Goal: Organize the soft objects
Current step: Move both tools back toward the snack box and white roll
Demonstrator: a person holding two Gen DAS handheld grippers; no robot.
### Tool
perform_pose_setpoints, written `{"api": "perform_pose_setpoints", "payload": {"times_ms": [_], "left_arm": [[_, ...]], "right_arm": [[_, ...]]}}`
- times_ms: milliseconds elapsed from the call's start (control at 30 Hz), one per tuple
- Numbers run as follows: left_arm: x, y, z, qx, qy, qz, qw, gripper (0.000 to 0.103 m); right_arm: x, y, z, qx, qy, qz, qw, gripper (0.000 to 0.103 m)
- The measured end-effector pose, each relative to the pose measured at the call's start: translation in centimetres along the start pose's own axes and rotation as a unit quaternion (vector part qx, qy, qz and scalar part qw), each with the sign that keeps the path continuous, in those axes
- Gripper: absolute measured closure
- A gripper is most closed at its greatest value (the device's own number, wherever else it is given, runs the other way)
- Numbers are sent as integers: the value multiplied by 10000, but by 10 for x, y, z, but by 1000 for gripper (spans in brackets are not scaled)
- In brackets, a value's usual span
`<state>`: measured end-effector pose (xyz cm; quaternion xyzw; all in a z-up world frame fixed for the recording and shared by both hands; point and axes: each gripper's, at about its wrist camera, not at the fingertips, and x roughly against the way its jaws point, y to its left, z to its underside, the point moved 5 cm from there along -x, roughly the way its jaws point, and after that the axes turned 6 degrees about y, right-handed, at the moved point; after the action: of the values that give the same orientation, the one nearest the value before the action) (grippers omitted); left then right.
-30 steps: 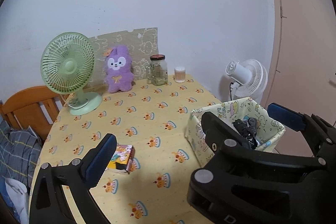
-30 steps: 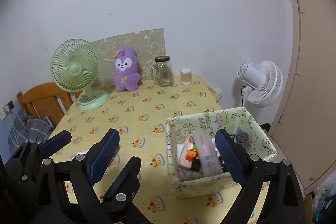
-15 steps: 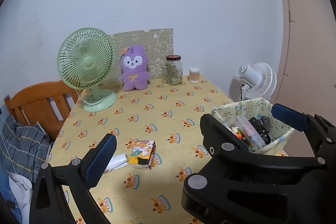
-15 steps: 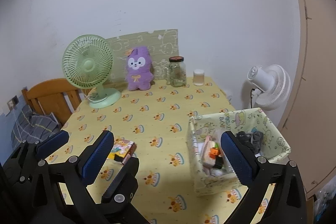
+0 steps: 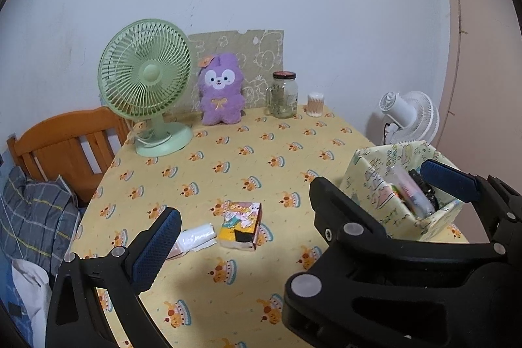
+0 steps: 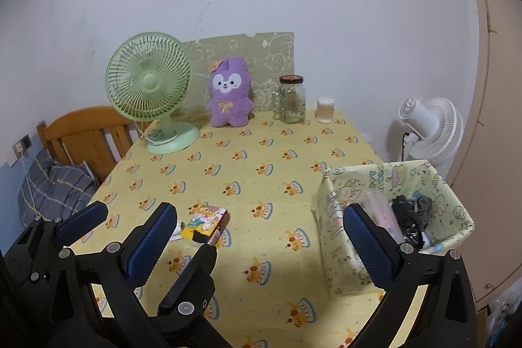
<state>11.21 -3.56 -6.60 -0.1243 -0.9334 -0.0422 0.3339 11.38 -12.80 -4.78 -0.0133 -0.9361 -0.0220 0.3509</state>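
A purple plush toy (image 5: 222, 90) (image 6: 230, 93) sits upright at the back of the yellow-clothed table (image 5: 228, 289), against a green board. A printed fabric basket (image 5: 368, 181) (image 6: 336, 194) stands at the table's right edge and holds dark rolled cloth (image 6: 411, 211) and a clear pouch. My left gripper (image 5: 301, 214) is open and empty above the near table. Beside it my right gripper (image 6: 261, 247) is also wide open and empty, its right finger in front of the basket. A colourful small pack (image 5: 241, 224) (image 6: 207, 222) lies between the two grippers and the plush.
A green desk fan (image 5: 146, 77) stands back left. A glass jar (image 5: 284, 93) and a swab pot (image 5: 315, 104) stand back right. A white wrapped packet (image 5: 195, 237) lies by the pack. Off the table are a white fan (image 5: 411, 116), a wooden chair (image 5: 65, 145) and plaid cloth (image 5: 36, 217).
Both grippers have drawn back from the table, so more of its near part shows. The pack and the white packet have come into full view. The right jaws stand slightly wider.
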Motion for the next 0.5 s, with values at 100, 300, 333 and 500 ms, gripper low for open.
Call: {"api": "perform_pose_setpoints", "payload": {"times_ms": [100,300,333,500], "left_arm": [[-6,6,4,59,98,-6,9999,0],[-17,16,14,120,205,-23,9997,0],[-19,18,15,123,219,-35,9997,0],[-30,25,23,152,316,-108,9993,0]], "right_arm": [[-9,5,3,34,106,-28,9999,0],[-24,14,12,63,252,-79,9996,0],[-28,15,13,63,264,-90,9996,0],[-40,21,19,108,303,-112,9994,0]]}}
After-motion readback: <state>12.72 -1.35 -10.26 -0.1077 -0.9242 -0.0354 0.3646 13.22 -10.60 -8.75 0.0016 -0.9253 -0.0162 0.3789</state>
